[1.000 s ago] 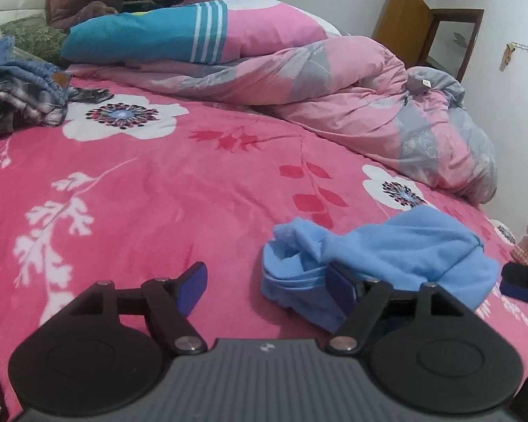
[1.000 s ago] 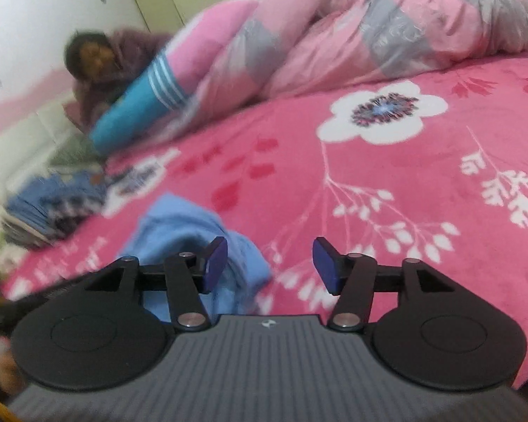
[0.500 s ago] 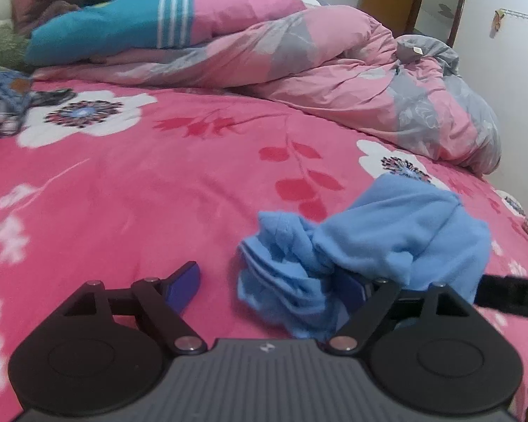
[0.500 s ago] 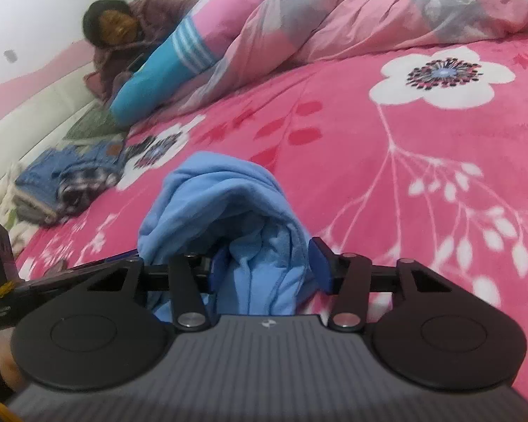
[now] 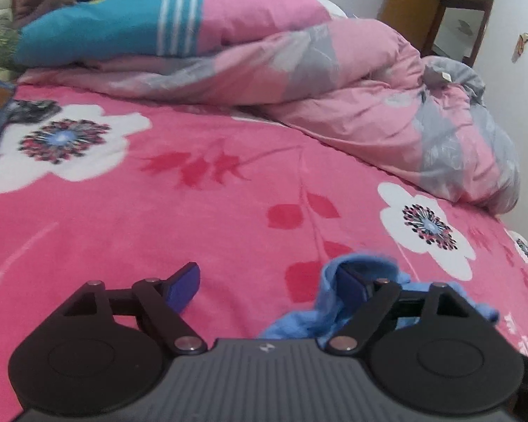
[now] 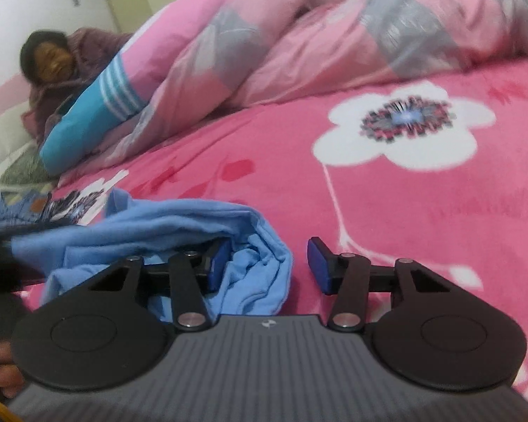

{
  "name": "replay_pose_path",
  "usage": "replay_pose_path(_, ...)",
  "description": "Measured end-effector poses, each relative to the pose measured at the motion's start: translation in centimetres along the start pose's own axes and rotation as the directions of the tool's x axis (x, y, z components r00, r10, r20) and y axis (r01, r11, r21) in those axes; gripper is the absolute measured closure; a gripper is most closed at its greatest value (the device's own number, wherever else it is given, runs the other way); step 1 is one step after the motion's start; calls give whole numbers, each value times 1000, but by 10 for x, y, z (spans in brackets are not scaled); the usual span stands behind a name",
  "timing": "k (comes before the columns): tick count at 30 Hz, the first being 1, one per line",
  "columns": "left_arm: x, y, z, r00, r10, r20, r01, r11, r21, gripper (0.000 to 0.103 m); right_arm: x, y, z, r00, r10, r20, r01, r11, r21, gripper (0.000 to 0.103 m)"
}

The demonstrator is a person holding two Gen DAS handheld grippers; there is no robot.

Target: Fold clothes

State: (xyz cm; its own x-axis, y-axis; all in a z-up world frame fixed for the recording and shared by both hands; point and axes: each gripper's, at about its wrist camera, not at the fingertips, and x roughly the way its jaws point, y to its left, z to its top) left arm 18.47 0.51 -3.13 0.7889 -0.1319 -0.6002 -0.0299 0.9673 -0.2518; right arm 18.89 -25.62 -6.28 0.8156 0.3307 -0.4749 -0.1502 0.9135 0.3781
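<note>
1. we work on a bed under a pink flowered blanket, with a rumpled pink and grey duvet heaped along its far side.
2. a person sits at the far end of the bed, well apart from our work (no part in the fold, as far as we judge).
3. a small pile of other clothes, denim and check, lies at the left edge of the right wrist view, beyond the garment.
4. the task's thing, a bunched light blue garment, lies on the blanket between our two hands; its long axis seems to run from one gripper to the other.
5. the left gripper is released and its jaws are opening wide: the garment is draped over the right-hand finger only, and bare blanket shows in the gap, so nothing is pinched.
6. the right gripper is also released, jaws opening a little; a fold of blue cloth sits in the gap against the left-hand finger, clear of the other one.
7. we judge the right hand nearer a real hold; the left must shift toward its right to take cloth.
</note>
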Motion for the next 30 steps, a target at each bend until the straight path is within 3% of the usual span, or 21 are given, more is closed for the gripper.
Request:
replay_pose_path(3, -11, 10, -9, 998, 57, -1, -57, 998, 15, 12, -1, -9, -3, 1000, 21, 1, -21, 999, 49, 52)
replay_pose_path(9, -25, 30, -38, 979, 204, 19, -204, 979, -12, 12, -8, -7, -9, 1000, 8, 22, -9, 999, 47, 52)
replay_pose_path(13, -34, 29, -50, 971, 240, 15, -240, 967, 82, 9, -10, -9, -11, 1000, 7, 31, -9, 999, 53, 52)
replay_pose_path(15, -32, 23, -54, 974, 226, -3, -223, 963, 153, 2, -10, -9, -11, 999, 6, 32, -7, 999, 50, 51)
replay_pose_path(20, -10, -6, -47, 993, 114, -45, -97, 954, 283, 1, -10, -9, -11, 999, 0, 36, -2, 999, 53, 50)
replay_pose_path(25, 24, -34, -28, 997, 8, -79, 15, 957, 291, 3, -12, -5, -4, 998, -32, 45, 30, 999, 44, 50)
replay_pose_path(30, 59, -47, -12, 995, -42, -89, 61, 975, 216, 0, 6, -9, 14, 998, -41, 50, 38, 998, 54, 50)
